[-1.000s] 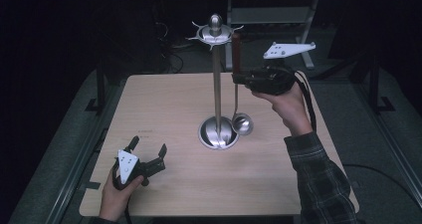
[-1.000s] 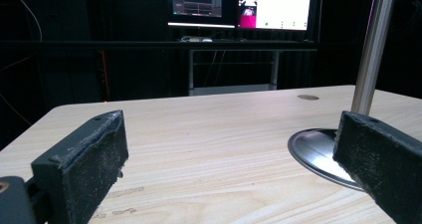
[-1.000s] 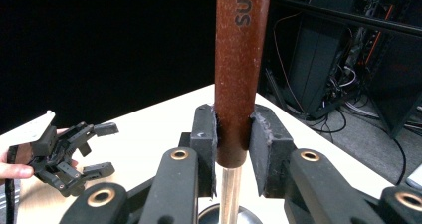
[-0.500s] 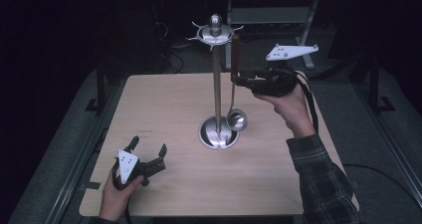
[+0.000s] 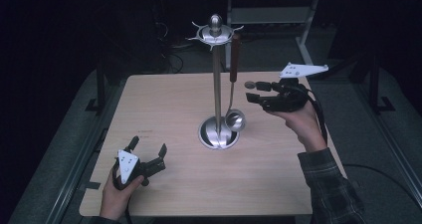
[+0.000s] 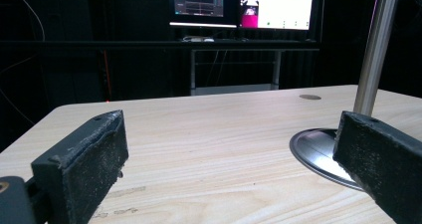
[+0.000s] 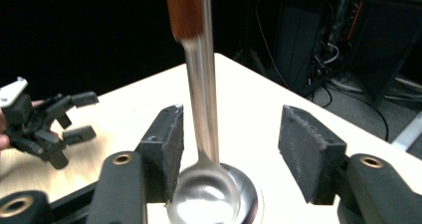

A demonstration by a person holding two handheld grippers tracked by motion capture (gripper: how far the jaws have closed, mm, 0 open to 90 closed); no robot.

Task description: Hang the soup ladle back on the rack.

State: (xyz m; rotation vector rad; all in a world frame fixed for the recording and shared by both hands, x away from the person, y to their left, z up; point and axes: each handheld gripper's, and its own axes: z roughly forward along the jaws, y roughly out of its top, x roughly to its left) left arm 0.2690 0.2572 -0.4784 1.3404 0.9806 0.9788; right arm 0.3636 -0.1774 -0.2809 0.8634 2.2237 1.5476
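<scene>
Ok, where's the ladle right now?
In the high view the ladle hangs from the stand's top ring, right of the pole, its bowl just above the base, left of the right gripper.

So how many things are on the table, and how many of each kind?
Stand: 1
Ladle, hanging from the stand: 1
Tools in the person's hands: 2, left tool and right tool
Total: 4
</scene>
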